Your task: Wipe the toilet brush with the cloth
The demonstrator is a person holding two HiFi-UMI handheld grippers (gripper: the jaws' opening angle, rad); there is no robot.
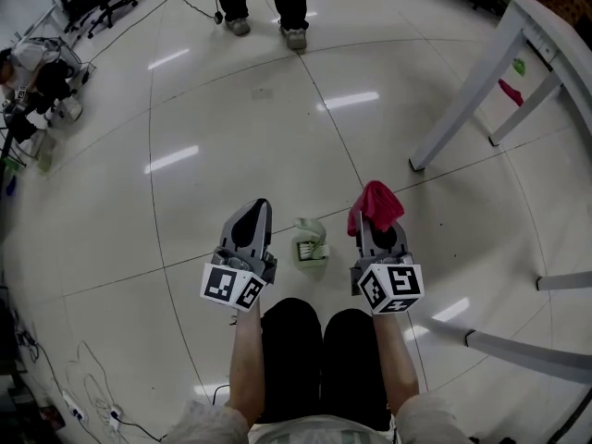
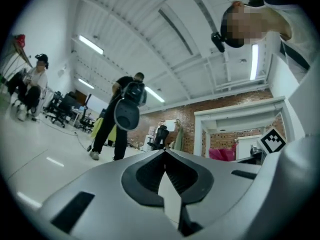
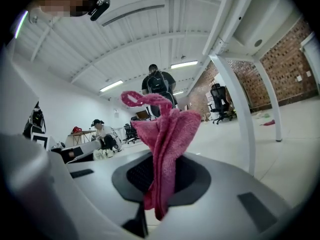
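Pinching a pink cloth (image 3: 167,144) in its fingers is the right gripper (image 1: 376,226). The left gripper (image 1: 259,207) has fingers together, empty. A toilet brush (image 1: 311,241) sits between them.

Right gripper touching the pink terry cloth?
Touching. The right gripper view shows the right gripper clamped on the pink terry cloth, which stands up from between its jaws.

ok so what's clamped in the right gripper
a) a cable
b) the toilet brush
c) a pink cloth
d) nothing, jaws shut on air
c: in the right gripper view, the right gripper has its jaws closed on the pink cloth, which sticks up from between them. In the head view, the toilet brush sits apart from it.
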